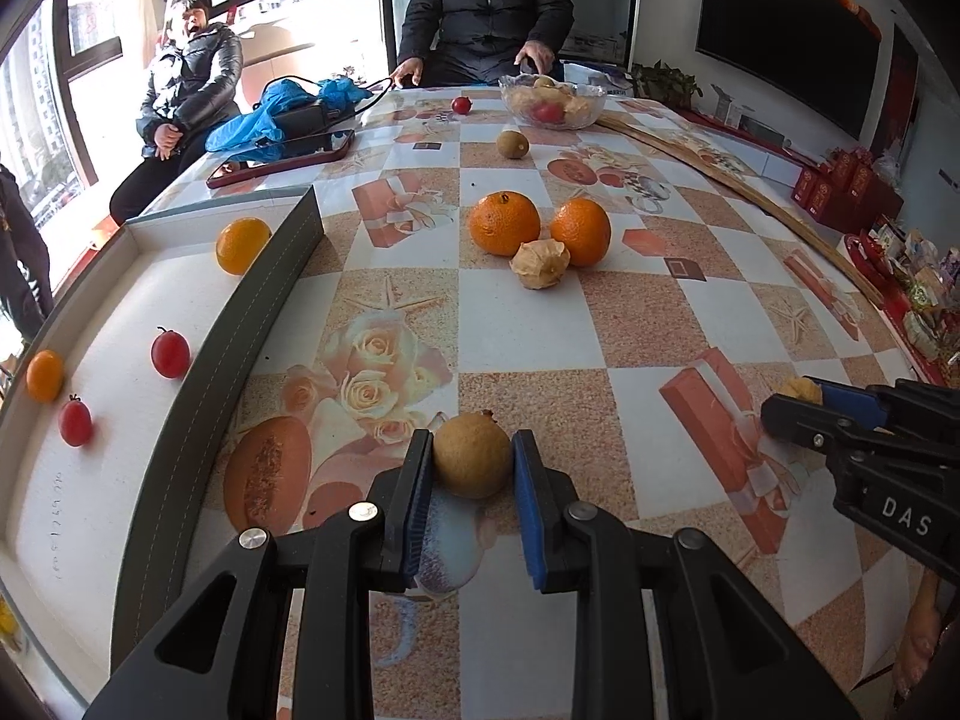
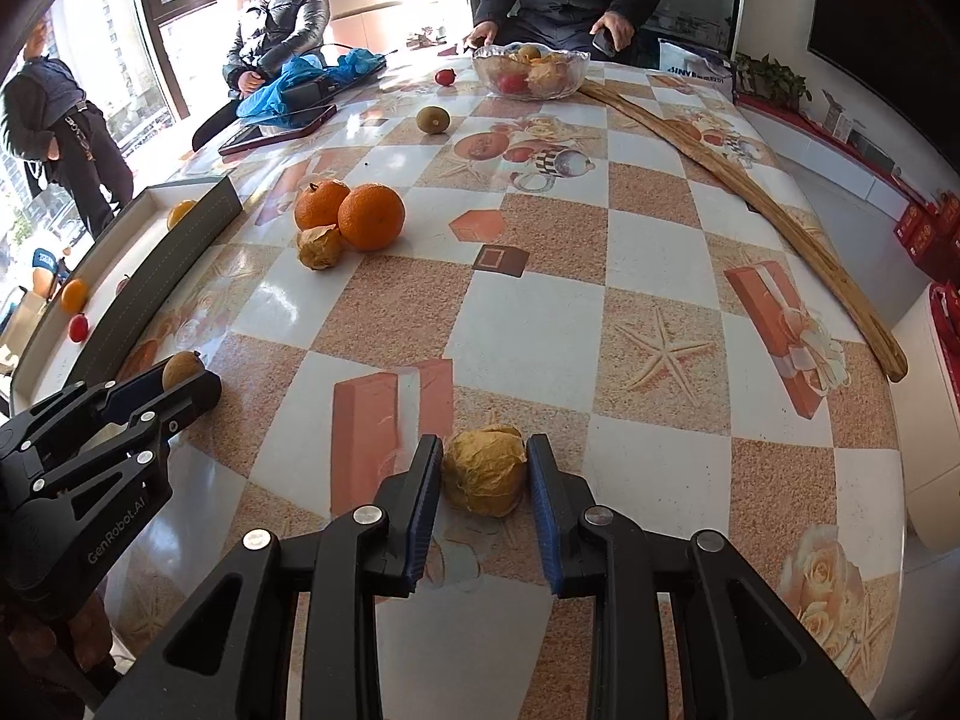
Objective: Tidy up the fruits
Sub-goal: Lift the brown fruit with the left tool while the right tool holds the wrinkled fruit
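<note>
Two big oranges (image 1: 504, 223) (image 1: 581, 231) sit on the tabletop, at twelve o'clock from the two husked fruits (image 1: 540, 264) (image 2: 485, 470). The tray holds two small oranges (image 1: 242, 245) (image 1: 45, 375) and two red tomatoes (image 1: 170, 353) (image 1: 75, 422).

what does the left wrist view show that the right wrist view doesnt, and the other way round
Only the left wrist view shows the left tool closed on a round brown fruit from behind, and two cherry tomatoes in the tray.

Only the right wrist view shows the right tool closed on a papery husked fruit from behind, the full length of the wooden stick, and a person standing by the window.

Both show the tray, two big oranges beside another husked fruit, a kiwi, the glass bowl, and the other tool from the side.
</note>
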Demonstrator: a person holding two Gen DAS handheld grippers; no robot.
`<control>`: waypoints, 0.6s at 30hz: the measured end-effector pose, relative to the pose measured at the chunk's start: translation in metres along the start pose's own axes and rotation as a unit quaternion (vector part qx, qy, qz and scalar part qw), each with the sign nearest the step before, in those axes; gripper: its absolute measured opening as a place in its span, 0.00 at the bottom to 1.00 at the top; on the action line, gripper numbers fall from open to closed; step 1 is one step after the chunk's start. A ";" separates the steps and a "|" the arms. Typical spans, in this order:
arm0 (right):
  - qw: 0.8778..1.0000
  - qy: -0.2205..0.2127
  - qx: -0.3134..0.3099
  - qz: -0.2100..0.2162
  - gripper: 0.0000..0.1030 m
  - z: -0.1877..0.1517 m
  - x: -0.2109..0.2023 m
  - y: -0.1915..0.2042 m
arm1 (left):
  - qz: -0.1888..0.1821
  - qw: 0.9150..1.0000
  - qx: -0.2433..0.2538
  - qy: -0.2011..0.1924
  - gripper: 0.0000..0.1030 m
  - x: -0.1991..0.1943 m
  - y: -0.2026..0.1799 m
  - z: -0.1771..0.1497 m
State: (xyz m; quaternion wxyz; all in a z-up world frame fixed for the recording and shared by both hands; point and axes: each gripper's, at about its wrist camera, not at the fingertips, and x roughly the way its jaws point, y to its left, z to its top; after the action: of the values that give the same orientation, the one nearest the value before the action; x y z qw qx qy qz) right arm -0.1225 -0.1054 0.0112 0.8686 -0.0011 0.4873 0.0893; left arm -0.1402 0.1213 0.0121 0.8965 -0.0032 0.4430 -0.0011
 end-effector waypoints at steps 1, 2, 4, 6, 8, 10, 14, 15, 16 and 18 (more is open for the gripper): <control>1.000 0.008 0.004 0.004 0.29 0.000 -0.001 -0.003 | -0.004 1.000 0.005 0.007 0.28 -0.002 -0.001 0.000; 1.000 0.015 0.010 0.010 0.29 0.001 -0.002 -0.005 | -0.010 1.000 0.007 0.015 0.28 -0.003 0.000 -0.001; 0.999 0.027 0.025 0.022 0.30 0.001 -0.004 -0.011 | -0.030 0.999 0.005 0.031 0.28 -0.007 0.001 -0.001; 0.998 0.035 0.036 0.030 0.30 0.002 -0.007 -0.014 | -0.049 0.998 -0.005 0.046 0.28 -0.010 0.005 -0.002; 0.998 0.038 0.040 0.034 0.29 0.003 -0.012 -0.014 | -0.061 0.997 -0.013 0.053 0.28 -0.015 0.011 -0.002; 0.998 0.036 0.035 0.035 0.29 0.006 -0.015 -0.010 | -0.065 0.996 -0.018 0.050 0.28 -0.021 0.017 -0.001; 0.999 0.037 0.015 0.021 0.30 0.012 -0.016 0.003 | -0.065 0.997 -0.031 0.039 0.28 -0.034 0.032 0.001; 0.999 0.035 0.007 0.017 0.30 0.012 -0.015 0.005 | -0.066 0.997 -0.032 0.036 0.28 -0.037 0.035 0.000; 0.999 0.036 -0.002 0.009 0.30 0.011 -0.013 0.006 | -0.065 0.997 -0.033 0.034 0.28 -0.039 0.038 -0.001; 0.999 0.042 -0.014 -0.009 0.30 0.009 -0.007 0.007 | -0.062 0.997 -0.032 0.033 0.28 -0.041 0.043 -0.002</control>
State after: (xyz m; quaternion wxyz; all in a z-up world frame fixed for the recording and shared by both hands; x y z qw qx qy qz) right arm -0.1197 -0.0987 0.0219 0.8482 -0.0214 0.5218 0.0883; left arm -0.1671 0.1643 0.0431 0.8789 -0.0589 0.4714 -0.0425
